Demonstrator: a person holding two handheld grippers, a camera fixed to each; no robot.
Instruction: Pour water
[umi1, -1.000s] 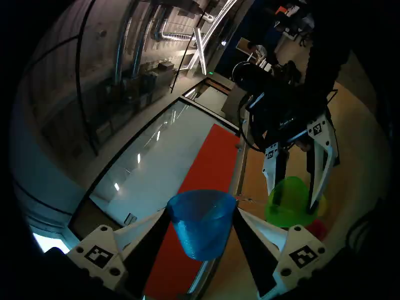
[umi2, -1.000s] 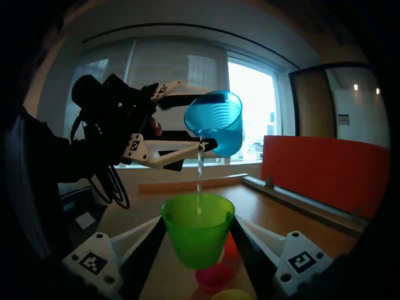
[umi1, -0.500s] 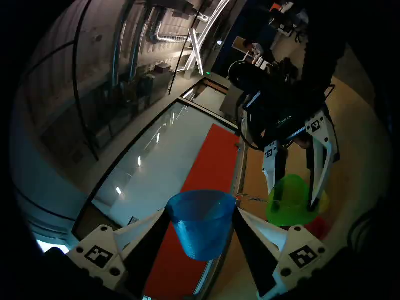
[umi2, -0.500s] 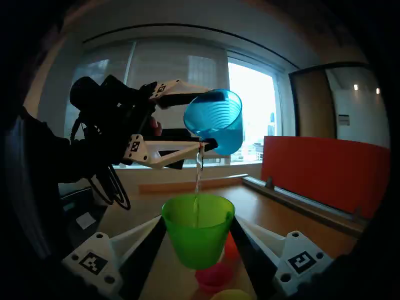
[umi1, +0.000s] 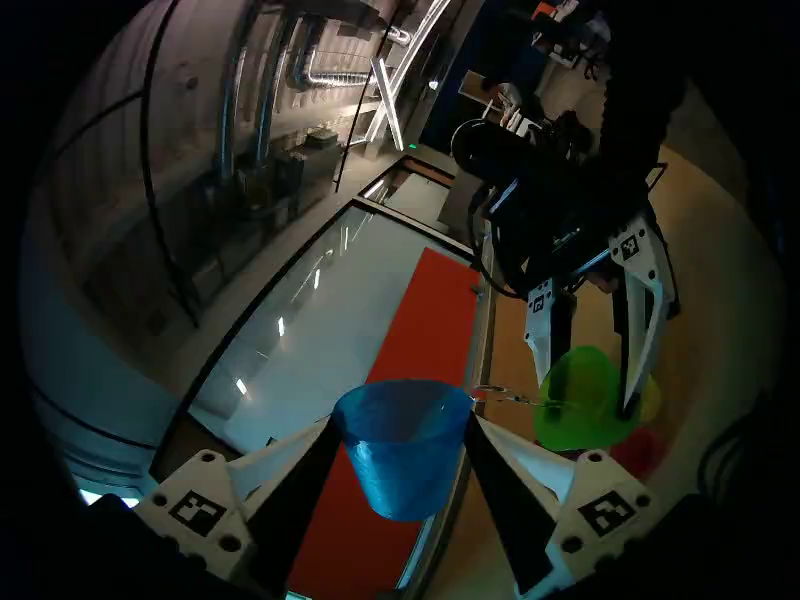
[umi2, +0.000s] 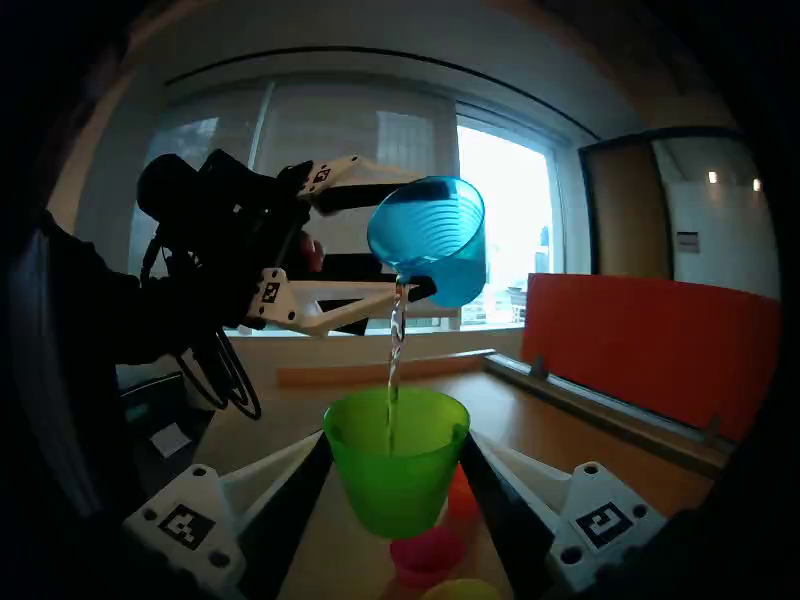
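Water (umi2: 393, 350) runs in a thin stream from the tipped blue cup (umi2: 428, 240) down into the green cup (umi2: 396, 470). In the right gripper view the blue cup hangs at 12 o'clock from the green one, its lip tilted toward 7 o'clock, with the stream landing inside the green rim. The left gripper (umi2: 405, 240) has both fingers pressed on the blue cup, one against its upper side and one against its lower side, and a dark sleeve (umi2: 90, 320) reaches in from 9 o'clock behind it. The right gripper (umi2: 397, 440) clamps the green cup between its two fingers at 6 o'clock in its own view, holding it upright above the wooden table (umi2: 540, 420). Just under the green cup, toward 6 o'clock, sit a pink cup (umi2: 428, 555) and the edge of a yellow cup (umi2: 460, 590). An orange-red partition (umi2: 650, 340) stands along the table at 3 o'clock, and a bright window (umi2: 500, 230) lies behind the blue cup. In the left gripper view the blue cup sits gripped at 6 o'clock, and the stream crosses from its rim toward 3 o'clock into the green cup, which the other gripper holds between its fingers at about 4 o'clock.
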